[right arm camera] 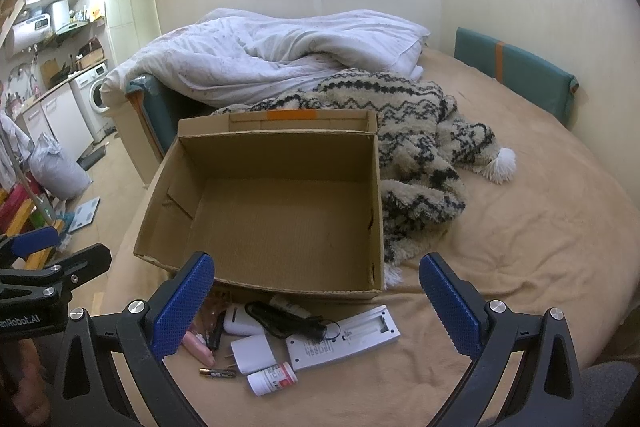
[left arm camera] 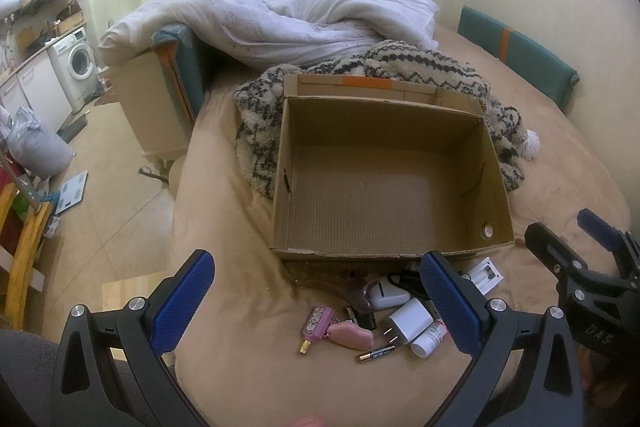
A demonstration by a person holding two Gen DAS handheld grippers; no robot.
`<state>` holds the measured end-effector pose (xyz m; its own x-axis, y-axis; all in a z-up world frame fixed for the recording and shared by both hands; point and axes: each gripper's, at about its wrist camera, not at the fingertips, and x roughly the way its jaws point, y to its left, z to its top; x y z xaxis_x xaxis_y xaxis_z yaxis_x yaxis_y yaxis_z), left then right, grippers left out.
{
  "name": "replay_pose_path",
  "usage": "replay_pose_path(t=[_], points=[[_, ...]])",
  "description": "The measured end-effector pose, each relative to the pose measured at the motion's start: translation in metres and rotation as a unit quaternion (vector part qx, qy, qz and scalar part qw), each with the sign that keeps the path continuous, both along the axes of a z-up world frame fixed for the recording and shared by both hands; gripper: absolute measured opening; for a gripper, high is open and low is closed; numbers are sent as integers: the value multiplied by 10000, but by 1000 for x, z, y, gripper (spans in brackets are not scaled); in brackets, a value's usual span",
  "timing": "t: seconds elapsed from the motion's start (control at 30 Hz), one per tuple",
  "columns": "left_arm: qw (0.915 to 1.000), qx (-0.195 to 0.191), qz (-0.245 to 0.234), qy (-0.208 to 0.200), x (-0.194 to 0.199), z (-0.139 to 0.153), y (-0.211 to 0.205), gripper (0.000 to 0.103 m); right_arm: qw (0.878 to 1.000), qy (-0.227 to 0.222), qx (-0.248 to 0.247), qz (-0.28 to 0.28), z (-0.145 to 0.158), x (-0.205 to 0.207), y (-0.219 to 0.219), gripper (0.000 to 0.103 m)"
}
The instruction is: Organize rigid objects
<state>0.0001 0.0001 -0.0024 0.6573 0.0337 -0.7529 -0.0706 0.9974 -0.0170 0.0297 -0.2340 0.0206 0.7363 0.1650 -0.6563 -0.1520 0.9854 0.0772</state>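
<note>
An open, empty cardboard box point(left arm camera: 384, 183) point(right arm camera: 280, 211) sits on the tan bed. In front of it lies a cluster of small items: a pink keychain point(left arm camera: 318, 321), a pink oval thing point(left arm camera: 352, 335), a battery point(left arm camera: 376, 352) point(right arm camera: 218, 372), a white plug adapter point(left arm camera: 408, 319) point(right arm camera: 252, 353), a small white bottle point(left arm camera: 430, 338) point(right arm camera: 272, 379), a white charger case point(right arm camera: 240, 323), a black cord point(right arm camera: 288, 319) and a white battery charger point(right arm camera: 344, 337). My left gripper point(left arm camera: 316, 311) hovers open above the cluster. My right gripper point(right arm camera: 320, 311) is open too, nothing held.
A patterned shaggy blanket point(right arm camera: 416, 155) and a white duvet point(left arm camera: 272, 15) lie behind the box. Teal cushions point(right arm camera: 516, 67) line the wall. The bed's left edge drops to a floor with a scale point(left arm camera: 72, 191), a washing machine point(left arm camera: 78, 63) and a bag.
</note>
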Motion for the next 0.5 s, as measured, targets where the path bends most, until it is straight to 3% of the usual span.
replay_pose_path(t=[0.5], points=[[10000,38,12,-19,-1,-1,0,103,10000,7,5,-20,-1,1,0,103]])
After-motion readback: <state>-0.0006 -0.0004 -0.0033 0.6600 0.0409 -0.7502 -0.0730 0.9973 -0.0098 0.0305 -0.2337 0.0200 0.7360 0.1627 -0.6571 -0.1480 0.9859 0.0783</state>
